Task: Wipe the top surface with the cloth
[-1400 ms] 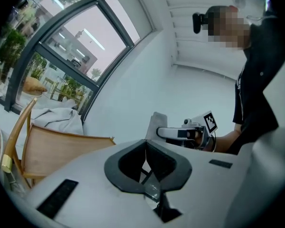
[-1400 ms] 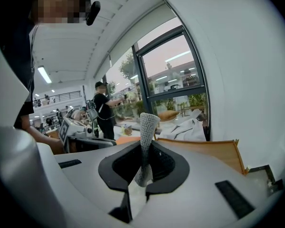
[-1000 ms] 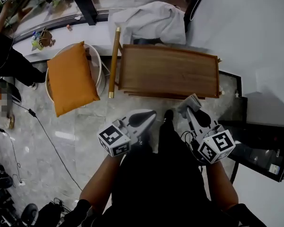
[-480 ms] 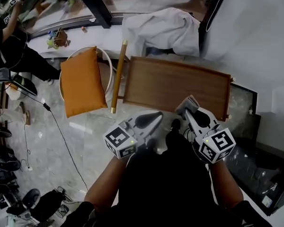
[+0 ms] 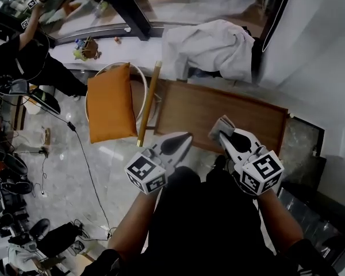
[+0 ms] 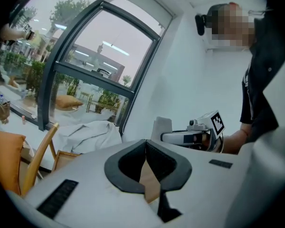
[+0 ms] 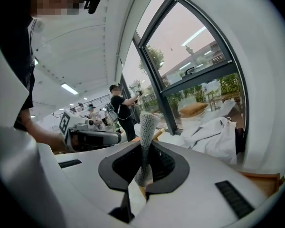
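The brown wooden top [image 5: 218, 114] with a raised rim lies in front of me in the head view. My right gripper [image 5: 224, 130] is shut on a folded grey cloth [image 5: 219, 124], which hangs over the top's near edge. In the right gripper view the cloth [image 7: 146, 141] stands upright, pinched between the jaws of the right gripper [image 7: 145, 151]. My left gripper [image 5: 185, 138] is shut and holds nothing, its tip just before the near edge. In the left gripper view the jaws of the left gripper [image 6: 145, 144] meet, with wood [image 6: 151, 184] showing below them.
An orange cushion [image 5: 110, 102] rests on a round white chair left of the top. A wooden pole [image 5: 148, 103] leans at the top's left end. A white sheet [image 5: 210, 46] is heaped behind it. Dark furniture [image 5: 310, 206] stands at the right. A person [image 5: 29, 56] and cables are at far left.
Both grippers have come forward toward the wooden top. The right gripper's cloth now reaches over the near edge. Both jaws stay shut.
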### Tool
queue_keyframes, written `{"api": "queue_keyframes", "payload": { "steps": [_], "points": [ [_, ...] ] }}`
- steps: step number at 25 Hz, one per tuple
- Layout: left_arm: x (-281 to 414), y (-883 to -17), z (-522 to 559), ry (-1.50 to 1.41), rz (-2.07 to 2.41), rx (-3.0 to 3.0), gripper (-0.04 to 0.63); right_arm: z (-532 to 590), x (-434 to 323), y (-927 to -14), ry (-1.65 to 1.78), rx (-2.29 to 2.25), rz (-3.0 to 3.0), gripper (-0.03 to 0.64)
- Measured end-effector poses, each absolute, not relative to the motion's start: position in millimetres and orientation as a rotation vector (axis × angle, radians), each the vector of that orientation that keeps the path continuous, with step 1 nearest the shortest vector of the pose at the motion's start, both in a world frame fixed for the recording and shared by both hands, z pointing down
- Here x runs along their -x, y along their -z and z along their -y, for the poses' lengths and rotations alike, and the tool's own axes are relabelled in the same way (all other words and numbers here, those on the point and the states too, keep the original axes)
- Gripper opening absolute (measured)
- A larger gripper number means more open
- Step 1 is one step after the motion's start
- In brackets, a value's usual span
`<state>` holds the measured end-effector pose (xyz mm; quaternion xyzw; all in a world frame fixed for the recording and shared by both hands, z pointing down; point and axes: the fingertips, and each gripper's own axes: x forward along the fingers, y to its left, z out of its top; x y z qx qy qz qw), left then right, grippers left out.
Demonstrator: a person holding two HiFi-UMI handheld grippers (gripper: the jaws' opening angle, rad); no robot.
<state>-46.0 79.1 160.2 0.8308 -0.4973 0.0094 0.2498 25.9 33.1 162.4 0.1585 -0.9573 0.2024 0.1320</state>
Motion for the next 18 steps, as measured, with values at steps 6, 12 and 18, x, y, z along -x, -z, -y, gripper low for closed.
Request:
{"api": "queue_keyframes", "payload": {
  "steps": [6, 12, 18],
  "points": [
    [64.5, -163.3, -67.4, -0.052, 1.392, -2.242, 0.012, -26.1, -2.0, -167.7, -0.611, -0.439, 2.784, 0.037],
    [97.6, -171.5, -46.2, -0.008, 1.361, -2.234, 0.011, -18.3, 34.7, -178.5, -0.608, -0.465, 2.729, 0.037],
    [136.5, -169.1, -34.7, 0.069, 1.357, -2.232, 0.012, 1.1, 80.3, -182.3, -0.611, -0.550, 2.682, 0.037]
  ]
}}
